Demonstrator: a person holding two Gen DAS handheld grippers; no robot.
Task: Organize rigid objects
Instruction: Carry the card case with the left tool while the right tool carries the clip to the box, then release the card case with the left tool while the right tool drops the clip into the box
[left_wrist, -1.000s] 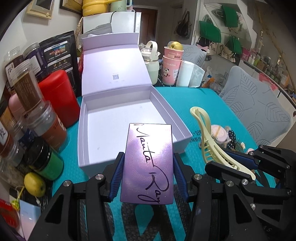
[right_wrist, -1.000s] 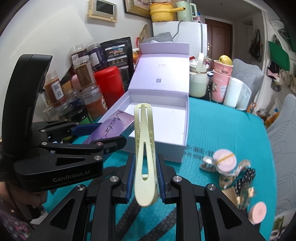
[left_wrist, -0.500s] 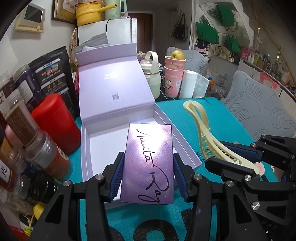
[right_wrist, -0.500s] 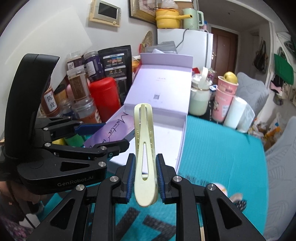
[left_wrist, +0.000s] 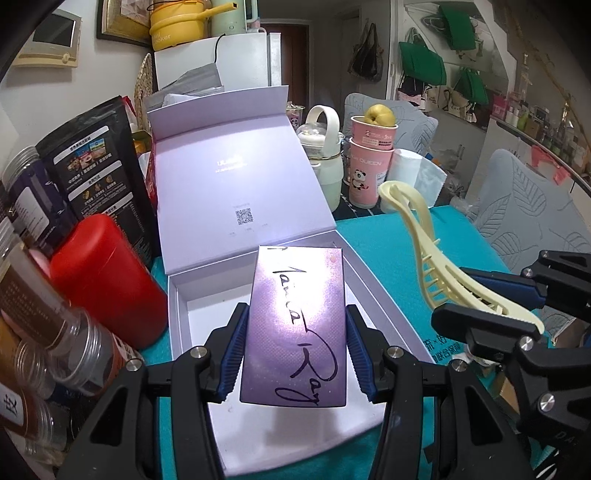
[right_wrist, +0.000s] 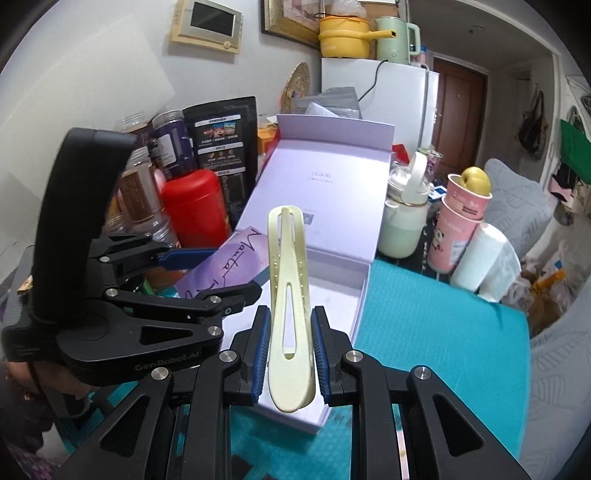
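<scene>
Left gripper (left_wrist: 293, 350) clamping a purple case (left_wrist: 297, 326) above an open white box (left_wrist: 391, 306) on the teal worktop (left_wrist: 417, 236), red canister (left_wrist: 107, 280) left, right gripper (left_wrist: 491, 295) holding a cream hair clip (left_wrist: 432, 254) at right, pink cups (left_wrist: 369, 162) far.

Box floor (left_wrist: 207, 314) mostly hidden under purple case (left_wrist: 297, 326); contents beneath not readable. Case's rear end in right wrist view covered by left gripper (right_wrist: 207, 275), script cut after a few letters. Lid print (left_wrist: 231, 164) above the QR code too small to read. Jars (left_wrist: 40, 332) left of the box blurred, cropped by frame edge, labels unreadable. Red canister (left_wrist: 99, 280) base hidden behind jar lids. Hair clip (left_wrist: 436, 269) tail end lost between right gripper (left_wrist: 491, 295) pads. Small items right of the box hidden behind that gripper. Bottom of pink cups (right_wrist: 460, 229) behind table edge.
</scene>
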